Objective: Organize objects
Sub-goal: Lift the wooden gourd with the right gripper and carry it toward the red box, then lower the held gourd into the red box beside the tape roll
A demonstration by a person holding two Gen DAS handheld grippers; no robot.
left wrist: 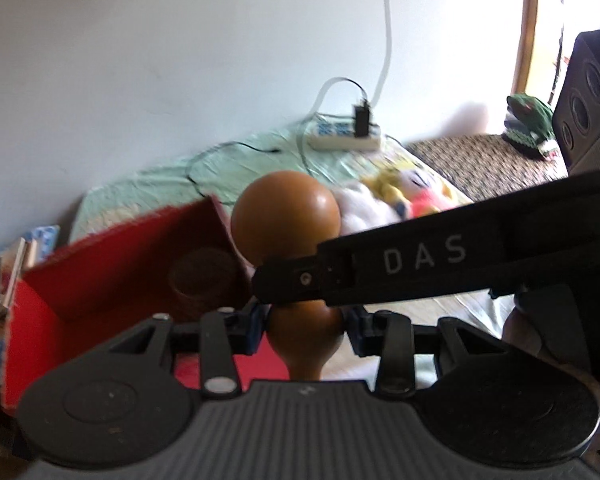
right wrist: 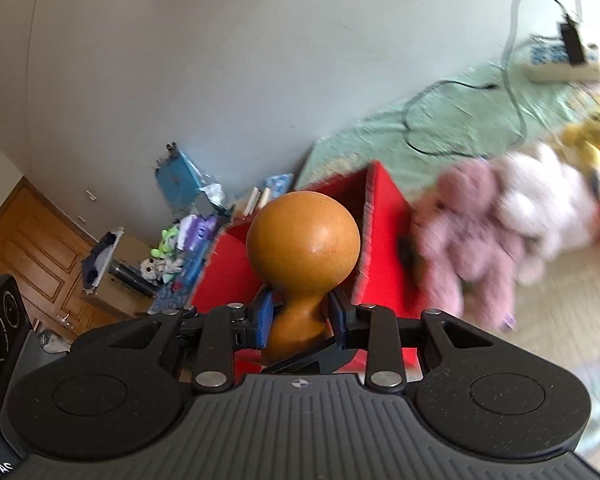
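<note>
Pale, bare wall fills the upper half of both wrist views, and below it lies a bed (left wrist: 236,168) under a light green sheet. On the sheet, right of centre in the left wrist view, sits a white power strip (left wrist: 342,136) with a black charger plugged in and cords trailing from it. Soft toys are heaped on the bed: a pink plush (right wrist: 472,216) and a white plush (right wrist: 548,208) at the right of the right wrist view, with a yellow and red one behind them, all blurred.

A red box (left wrist: 112,276), open at the top, stands at centre left of the left wrist view, just beside the pink plush in the other view. A dark round thing lies inside it; I cannot tell what it is.

A glossy brown wooden gourd (right wrist: 304,240) is held in front of the box. The right tool (right wrist: 300,316) has its blue pads pressed against the gourd's narrow waist from both sides, bulb uppermost. In the left wrist view the left tool (left wrist: 306,326) also closes its pads on the gourd (left wrist: 286,216), lower on its body, while the right tool's black finger, lettered "DAS", crosses in from the right edge just above.

At lower left of the right wrist view, a wooden door (right wrist: 32,248) and a cluttered low cabinet stand by the wall.
</note>
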